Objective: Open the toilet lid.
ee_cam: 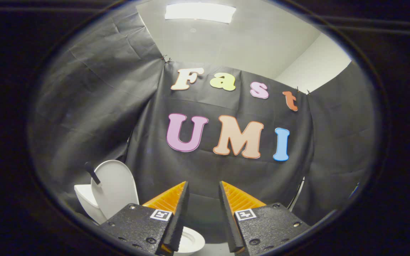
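My hand-held gripper (pixel 203 213) sits at the bottom centre of the frame with its two fingers apart and nothing between them; through the gap I see just the black cloth of the booth wall (pixel 205 167) and a strip of floor. The toilet lid (pixel 114 188) is at the lower left of the frame, left of my left finger and beyond it, and it already stands upright, leaning back against the white tank (pixel 84 199). A dark handle (pixel 92 172) sticks up from the lid's upper left edge. Part of the white bowl rim (pixel 190 241) shows at the very bottom, just under and between my fingers, so I judge I am raised above the toilet and pointed over it at the wall. With the lid up and my fingers free of it, I take the opening itself to be done and this to be the closing step: the next move calls for little more than drawing clear without knocking the lid or its handle, which would let it fall shut. As for writing, each finger block carries a small square black-and-white marker tag (pixel 161 214), a pattern, not readable text, and I see no brand on the toilet.
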Action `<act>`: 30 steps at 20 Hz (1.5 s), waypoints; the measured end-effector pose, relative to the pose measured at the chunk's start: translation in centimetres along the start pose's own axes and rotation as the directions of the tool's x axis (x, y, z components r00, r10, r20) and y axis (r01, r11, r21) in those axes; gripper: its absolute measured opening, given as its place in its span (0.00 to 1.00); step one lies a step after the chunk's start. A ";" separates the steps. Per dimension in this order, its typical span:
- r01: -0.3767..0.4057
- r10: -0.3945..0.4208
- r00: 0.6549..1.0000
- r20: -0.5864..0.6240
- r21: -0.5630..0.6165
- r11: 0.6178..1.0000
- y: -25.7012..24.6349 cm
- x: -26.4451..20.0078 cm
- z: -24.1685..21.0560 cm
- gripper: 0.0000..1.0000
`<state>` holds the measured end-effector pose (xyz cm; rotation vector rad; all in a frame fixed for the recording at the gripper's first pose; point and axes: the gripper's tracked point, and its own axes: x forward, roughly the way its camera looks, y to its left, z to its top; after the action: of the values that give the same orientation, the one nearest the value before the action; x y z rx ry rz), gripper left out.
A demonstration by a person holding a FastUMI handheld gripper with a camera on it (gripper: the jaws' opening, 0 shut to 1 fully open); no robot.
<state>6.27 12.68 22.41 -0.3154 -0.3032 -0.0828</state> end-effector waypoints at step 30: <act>0.004 0.026 0.990 -0.137 0.219 0.976 -6.5 -9.8 -10.3 0.94</act>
<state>-1.01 3.60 11.95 -0.0917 -0.1697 -0.0595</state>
